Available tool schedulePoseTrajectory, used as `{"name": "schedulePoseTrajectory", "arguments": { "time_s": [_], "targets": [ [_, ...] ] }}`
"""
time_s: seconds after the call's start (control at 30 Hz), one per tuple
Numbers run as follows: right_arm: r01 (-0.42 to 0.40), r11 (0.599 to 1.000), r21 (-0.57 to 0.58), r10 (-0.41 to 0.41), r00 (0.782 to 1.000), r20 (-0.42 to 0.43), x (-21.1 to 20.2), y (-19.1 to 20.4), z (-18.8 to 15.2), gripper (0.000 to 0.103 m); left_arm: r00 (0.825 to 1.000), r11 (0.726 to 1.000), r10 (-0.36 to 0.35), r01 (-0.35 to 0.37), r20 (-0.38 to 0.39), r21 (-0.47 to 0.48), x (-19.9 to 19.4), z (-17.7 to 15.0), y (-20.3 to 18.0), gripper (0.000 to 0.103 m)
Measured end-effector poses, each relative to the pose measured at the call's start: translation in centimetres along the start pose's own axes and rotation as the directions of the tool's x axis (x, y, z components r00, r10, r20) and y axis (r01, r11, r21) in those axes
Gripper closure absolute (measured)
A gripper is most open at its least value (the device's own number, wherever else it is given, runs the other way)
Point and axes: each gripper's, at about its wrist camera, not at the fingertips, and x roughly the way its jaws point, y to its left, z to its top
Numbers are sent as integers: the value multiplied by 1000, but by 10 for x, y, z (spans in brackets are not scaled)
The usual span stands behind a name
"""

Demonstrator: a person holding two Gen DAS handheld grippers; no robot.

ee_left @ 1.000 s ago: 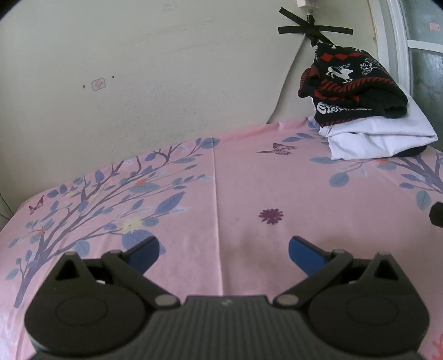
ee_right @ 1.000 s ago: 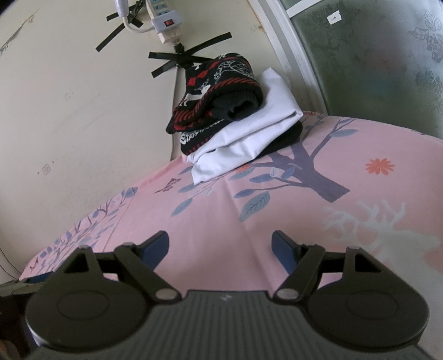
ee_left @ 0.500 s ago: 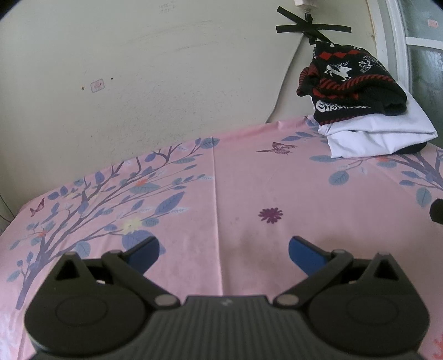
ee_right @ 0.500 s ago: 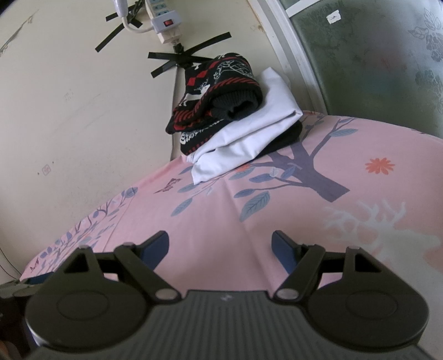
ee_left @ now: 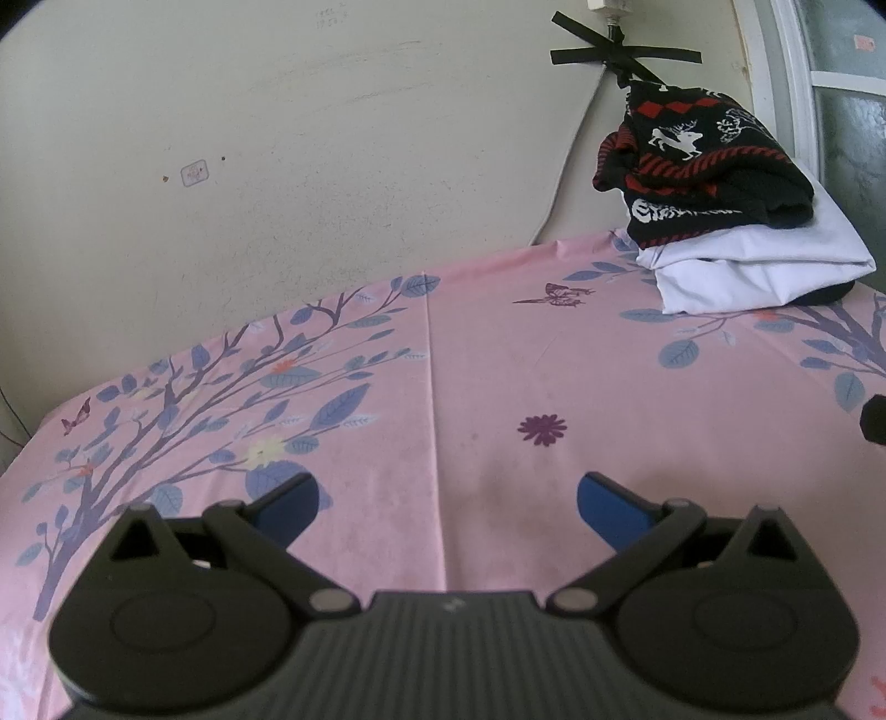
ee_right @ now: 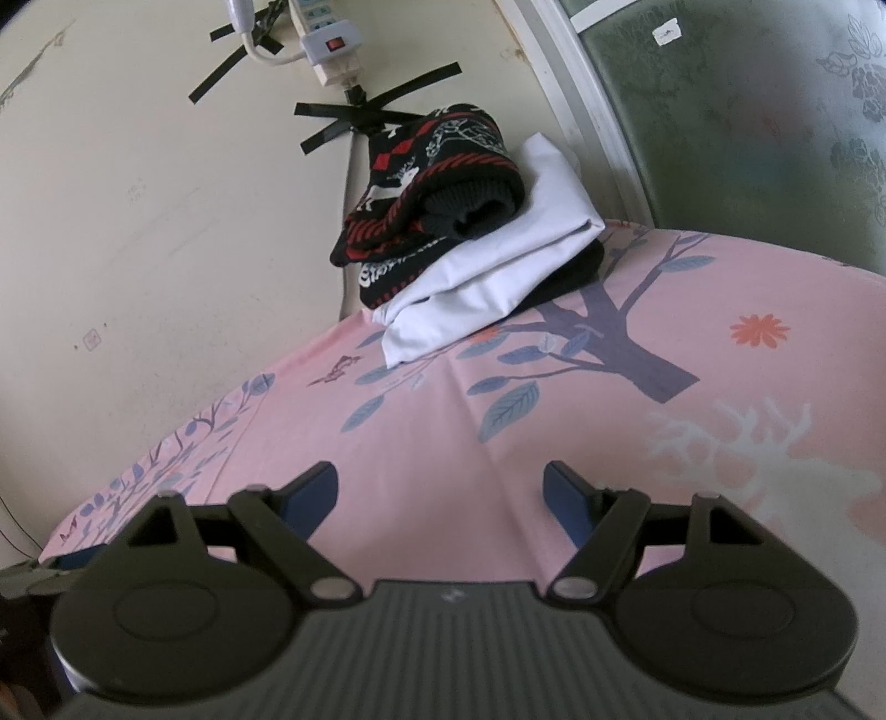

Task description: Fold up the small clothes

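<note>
A stack of folded clothes sits at the table's far corner by the wall: a black and red patterned sweater (ee_left: 703, 171) (ee_right: 437, 188) on top of a folded white garment (ee_left: 758, 266) (ee_right: 498, 282), with a dark garment (ee_right: 570, 274) under that. My left gripper (ee_left: 446, 501) is open and empty over the pink floral tablecloth (ee_left: 482, 360). My right gripper (ee_right: 440, 487) is open and empty over the same cloth (ee_right: 554, 432), nearer to the stack.
A wall runs along the table's far edge. A power strip (ee_right: 326, 39) and a cable are taped to it with black tape (ee_left: 620, 52). A frosted window (ee_right: 747, 111) stands to the right. The right gripper's edge (ee_left: 875, 415) shows at the left wrist view's right side.
Both grippers stay open and nearly still. The left wrist view has drifted slightly, so the stack sits a little higher in it.
</note>
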Motion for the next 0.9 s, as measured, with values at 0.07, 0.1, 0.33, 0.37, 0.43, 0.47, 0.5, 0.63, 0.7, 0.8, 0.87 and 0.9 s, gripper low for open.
{"name": "schedulePoseTrajectory", "arguments": {
  "time_s": [0.07,0.1,0.33,0.37,0.43,0.47,0.5,0.63,0.7,0.8,0.87,0.9],
  "targets": [
    [0,1000,0,0,1000,0,0,0,0,35,1000,1000,0,0,0,2,0,-1,1,0],
    [0,1000,0,0,1000,0,0,0,0,35,1000,1000,0,0,0,3,0,-1,0,0],
    [-1,1000,1,1,1000,0,0,0,0,35,1000,1000,1,-1,0,3,0,0,0,0],
    [-1,1000,1,1,1000,0,0,0,0,35,1000,1000,1,-1,1,3,0,0,0,0],
    [-1,1000,1,1,1000,0,0,0,0,35,1000,1000,2,-2,1,4,0,0,1,0],
    [-1,1000,1,1,1000,0,0,0,0,35,1000,1000,1,-1,1,3,0,0,1,0],
    [-1,1000,1,1,1000,0,0,0,0,35,1000,1000,1,-1,1,4,0,0,0,0],
    [0,1000,4,0,1000,2,0,0,-1,35,1000,1000,3,-3,2,6,0,-1,0,0],
    [1,1000,6,-1,1000,3,0,0,-2,35,1000,1000,4,-4,3,7,0,0,0,0],
    [1,1000,10,-1,1000,4,-1,0,-3,35,1000,1000,5,-5,5,10,-1,0,0,0],
    [1,1000,12,-1,1000,5,-2,-1,-3,35,1000,1000,5,-6,5,9,-1,0,0,0],
    [1,1000,11,-1,1000,4,-2,-1,-3,35,1000,1000,6,-6,5,9,-1,0,0,0]
  ]
}}
